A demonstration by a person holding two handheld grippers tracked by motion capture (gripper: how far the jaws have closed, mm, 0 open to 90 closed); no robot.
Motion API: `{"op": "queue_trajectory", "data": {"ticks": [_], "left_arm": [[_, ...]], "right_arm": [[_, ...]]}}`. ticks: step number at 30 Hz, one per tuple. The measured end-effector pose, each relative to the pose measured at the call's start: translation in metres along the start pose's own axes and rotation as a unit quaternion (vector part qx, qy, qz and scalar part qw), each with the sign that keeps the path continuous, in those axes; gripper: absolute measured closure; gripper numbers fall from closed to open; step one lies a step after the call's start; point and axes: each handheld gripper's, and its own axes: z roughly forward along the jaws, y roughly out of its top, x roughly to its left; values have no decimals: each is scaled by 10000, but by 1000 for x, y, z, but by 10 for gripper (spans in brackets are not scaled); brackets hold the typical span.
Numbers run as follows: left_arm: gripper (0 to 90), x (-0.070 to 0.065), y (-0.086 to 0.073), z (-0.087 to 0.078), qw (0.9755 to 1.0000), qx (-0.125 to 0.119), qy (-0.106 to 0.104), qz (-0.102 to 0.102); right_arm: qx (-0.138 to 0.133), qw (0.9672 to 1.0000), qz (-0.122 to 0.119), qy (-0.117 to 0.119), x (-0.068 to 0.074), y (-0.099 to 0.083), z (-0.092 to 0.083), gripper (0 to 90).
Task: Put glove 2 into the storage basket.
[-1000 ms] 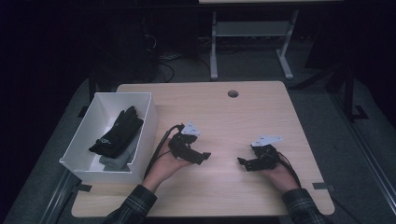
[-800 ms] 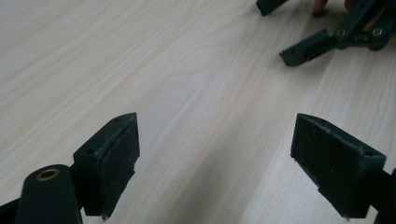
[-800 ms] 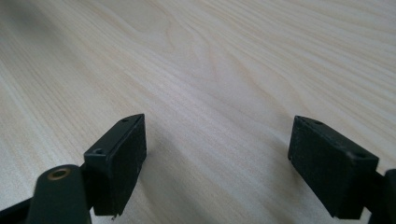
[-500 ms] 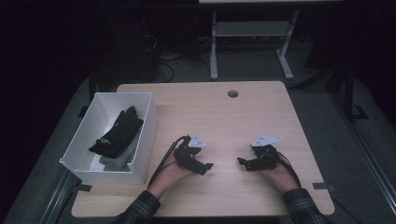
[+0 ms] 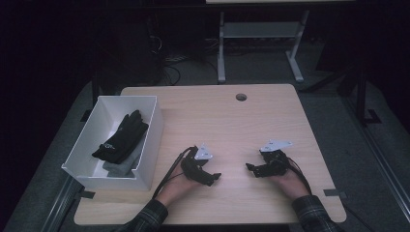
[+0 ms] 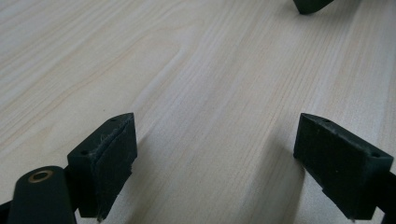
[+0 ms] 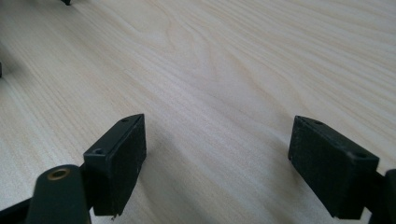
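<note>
High view shows the black gloves (image 5: 121, 140) lying inside the white box (image 5: 153, 126) at the left of the frame, well apart from both grippers. The left gripper (image 5: 212, 178) and right gripper (image 5: 251, 169) rest low on the table (image 5: 232, 121) at lower centre, jaws spread wide and holding nothing. A clean finish likely calls for keeping both jaws wide and resting level on the wood. Compared with the earlier frame, the left gripper sits lower and farther from the box.
</note>
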Motion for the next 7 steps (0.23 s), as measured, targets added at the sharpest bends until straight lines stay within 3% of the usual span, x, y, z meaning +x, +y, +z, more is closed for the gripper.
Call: {"op": "queue_trajectory", "data": {"ticks": [7], "left_arm": [[127, 0, 0, 0, 10000, 0, -28, 23]], "right_arm": [[5, 10000, -11, 2, 0, 0, 0, 189]]}}
